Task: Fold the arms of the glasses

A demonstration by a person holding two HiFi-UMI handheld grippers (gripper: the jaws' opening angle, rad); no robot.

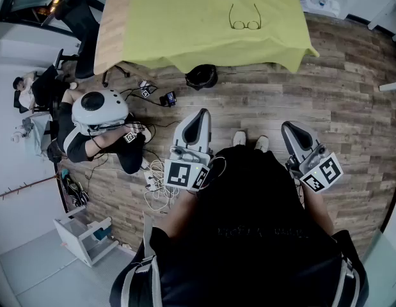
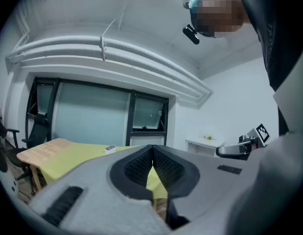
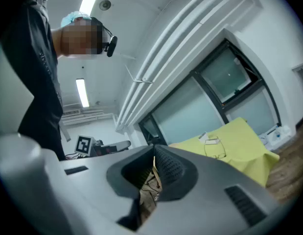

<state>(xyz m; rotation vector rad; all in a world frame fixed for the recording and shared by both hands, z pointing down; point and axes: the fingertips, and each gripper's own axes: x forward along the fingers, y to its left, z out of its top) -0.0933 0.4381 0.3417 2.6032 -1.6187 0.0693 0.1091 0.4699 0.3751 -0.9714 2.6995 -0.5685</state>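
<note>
In the head view the glasses [image 1: 245,18] lie on the yellow cloth [image 1: 185,31] covering the table [image 1: 111,37], well ahead of both sets of fingertips. Their lenses face the person and both arms are spread open, pointing away. The left gripper [image 1: 196,119] and right gripper [image 1: 293,130] hang low beside the person's body over the wooden floor [image 1: 351,88], with their tips aimed forward at the table. No folding has begun, and the step in hand looks to be the approach. To do it well, the person would need to close in and part the fingers. One gripper would steady the front of the frame while the other sweeps one arm inward from its free end, then lays the second arm over it. This calls for a gentle touch, since the thin frame will likely slide on the cloth.

In the left gripper view the fingers [image 2: 137,167] meet at their tips with nothing between them. The cloth shows beyond them, with a small white box [image 2: 110,148] up and left of the tips. The glasses cannot be made out here.

In the right gripper view the fingers [image 3: 169,167] also touch at the tips and hold nothing. The glasses [image 3: 215,149] sit far beyond them, up and to the right, and the gripper is tilted toward the table.
</note>
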